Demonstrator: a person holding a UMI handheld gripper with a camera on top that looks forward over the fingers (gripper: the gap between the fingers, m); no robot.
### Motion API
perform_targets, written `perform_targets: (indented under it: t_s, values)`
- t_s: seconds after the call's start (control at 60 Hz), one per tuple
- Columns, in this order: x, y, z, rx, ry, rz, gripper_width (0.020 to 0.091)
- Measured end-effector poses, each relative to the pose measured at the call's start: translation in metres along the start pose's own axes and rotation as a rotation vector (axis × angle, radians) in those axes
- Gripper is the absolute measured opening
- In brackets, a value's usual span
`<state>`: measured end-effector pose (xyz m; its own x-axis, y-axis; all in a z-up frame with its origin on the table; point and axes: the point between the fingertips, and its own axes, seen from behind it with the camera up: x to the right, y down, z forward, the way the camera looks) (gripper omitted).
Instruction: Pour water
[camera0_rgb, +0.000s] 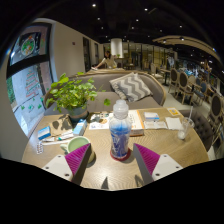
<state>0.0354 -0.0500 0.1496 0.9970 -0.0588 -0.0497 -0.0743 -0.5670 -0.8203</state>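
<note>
Between the spread fingers of the gripper (113, 161), with a gap on each side, a capped bottle (120, 130) stands upright on the table (170, 140), so grasping, uncapping and pouring seem left to do.

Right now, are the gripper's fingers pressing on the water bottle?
No: the water bottle stands on the table between the open fingers, with gaps at both sides.

A clear plastic water bottle (120, 130) with a white cap and a blue label stands upright on the wooden table, between and just ahead of the two spread fingers, untouched by either of them.
</note>
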Motion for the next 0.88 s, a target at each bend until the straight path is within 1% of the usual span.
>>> perform_targets:
  t_s: [0.167,0.25,0.417,0.65,0.883]
  values:
    - [-0.030,-0.004,-0.094,-0.005,0.019,0.013,0.0855]
    - [-0.044,0.001,-0.132,-0.008,0.027,0.022,0.0856]
    - [-0.057,0.017,-0.185,-0.013,0.064,0.045,0.0855]
    - [-0.065,0.036,-0.213,-0.026,0.090,0.009,0.0851]
    - [-0.065,0.035,-0.217,-0.018,0.104,-0.015,0.0852]
